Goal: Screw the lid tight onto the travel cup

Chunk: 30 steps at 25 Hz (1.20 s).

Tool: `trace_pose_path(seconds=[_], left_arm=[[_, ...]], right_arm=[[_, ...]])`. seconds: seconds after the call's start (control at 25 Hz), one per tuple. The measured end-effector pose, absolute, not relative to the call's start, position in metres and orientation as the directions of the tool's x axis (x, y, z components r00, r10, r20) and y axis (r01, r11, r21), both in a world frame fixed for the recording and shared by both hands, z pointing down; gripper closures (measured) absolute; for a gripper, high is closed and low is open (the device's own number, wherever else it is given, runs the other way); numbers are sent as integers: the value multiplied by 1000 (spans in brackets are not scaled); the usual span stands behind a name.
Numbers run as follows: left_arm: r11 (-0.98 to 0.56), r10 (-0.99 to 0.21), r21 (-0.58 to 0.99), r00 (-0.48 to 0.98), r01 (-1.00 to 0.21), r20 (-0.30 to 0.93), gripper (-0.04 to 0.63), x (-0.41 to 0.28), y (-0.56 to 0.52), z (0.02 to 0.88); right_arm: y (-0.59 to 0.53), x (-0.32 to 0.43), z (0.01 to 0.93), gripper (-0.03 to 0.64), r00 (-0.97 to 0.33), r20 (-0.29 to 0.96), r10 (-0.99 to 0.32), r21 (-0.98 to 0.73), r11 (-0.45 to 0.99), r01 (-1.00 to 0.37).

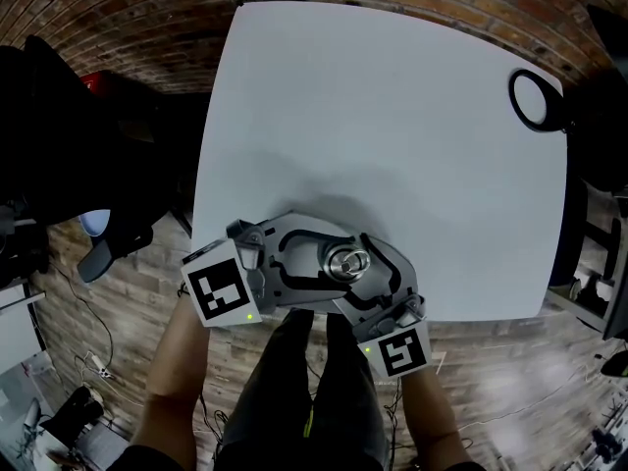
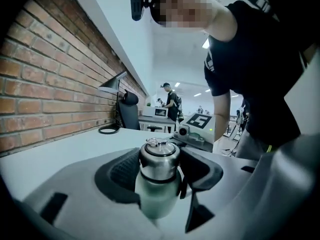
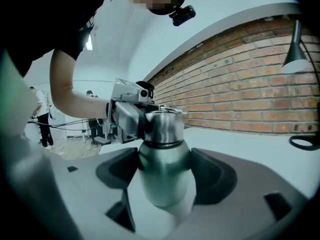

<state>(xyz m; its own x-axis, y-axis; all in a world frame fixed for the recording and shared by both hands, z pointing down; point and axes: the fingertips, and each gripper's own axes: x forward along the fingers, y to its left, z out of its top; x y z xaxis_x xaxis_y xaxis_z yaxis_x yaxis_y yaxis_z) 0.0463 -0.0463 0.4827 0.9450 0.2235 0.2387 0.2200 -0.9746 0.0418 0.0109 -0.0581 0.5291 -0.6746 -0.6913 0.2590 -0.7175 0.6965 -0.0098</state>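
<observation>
The travel cup point(image 1: 345, 261) stands upright at the near edge of the white table point(image 1: 373, 116), held from both sides. It has a pale metallic body point(image 3: 165, 179) and a steel lid point(image 2: 159, 156) with a small clear tab on top. My left gripper point(image 2: 160, 170) comes in from the left, its dark pads point(image 2: 122, 171) closed against the lid and the cup's neck. From the right, my right gripper point(image 3: 165, 176) is shut on the cup's body below the lid. The left gripper's fingers point(image 3: 131, 118) show behind the lid in the right gripper view.
A black ring-shaped lamp base point(image 1: 535, 99) sits at the table's far right corner, with the lamp shade point(image 2: 114, 86) above it. The table's near edge runs just under both grippers. A brick wall point(image 3: 240, 89) lines the far side, with an office chair point(image 2: 129, 109) beyond the table.
</observation>
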Motion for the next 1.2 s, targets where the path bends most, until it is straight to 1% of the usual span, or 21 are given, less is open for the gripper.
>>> trace_pose_path(seconds=[0.16,0.2,0.24,0.28,0.32,0.4,0.48,0.6,0.64,0.72,0.84,0.88,1.0,1.12,1.2], left_arm=[[-982,189,29,957,188,222,333,46,-48,481],[-985,174,29,964,171,200,295,46,-47,478],[-988,154,37,973,150,170,241,46,-46,473],[-992,125,50,982,119,140,239,45,-46,468],[-995,80,61,990,74,119,239,43,-47,464],[-998,-36,56,992,-43,119,239,42,-49,462],[-983,-164,62,974,-175,157,239,42,-51,468],[-896,-374,154,896,-416,240,241,35,-58,485],[-863,-424,173,866,-475,267,241,33,-59,489],[-820,-496,153,818,-551,291,241,33,-58,491],[-784,-586,59,768,-618,258,241,40,-61,482],[-769,-614,27,751,-638,242,253,40,-64,480],[-735,-666,-27,716,-677,210,336,38,-71,479],[-759,-642,-28,740,-651,202,341,40,-72,479],[-807,-582,-15,792,-590,185,341,42,-72,478]], right_arm=[[-59,10,529,301,-673,253,-695,-9,694,-720],[-59,10,530,301,-672,254,-696,-11,693,-721],[-59,9,530,301,-672,255,-696,-11,692,-721],[-59,9,529,301,-672,254,-696,-10,693,-721],[-59,9,529,301,-673,254,-695,-6,694,-720],[-60,9,530,301,-670,257,-696,-1,693,-721],[-60,10,530,301,-658,259,-707,0,681,-732],[-60,10,530,301,-631,252,-733,-3,652,-758],[-60,10,530,301,-624,248,-741,-5,643,-766],[-60,10,530,301,-613,242,-753,-6,630,-776],[-61,11,529,301,-602,235,-763,-4,619,-785],[-62,10,528,301,-601,230,-766,-1,617,-787],[-63,10,527,301,-590,220,-777,-13,603,-798],[-64,12,528,301,-587,216,-780,-22,597,-802],[-64,12,529,301,-589,216,-779,-28,598,-801]])
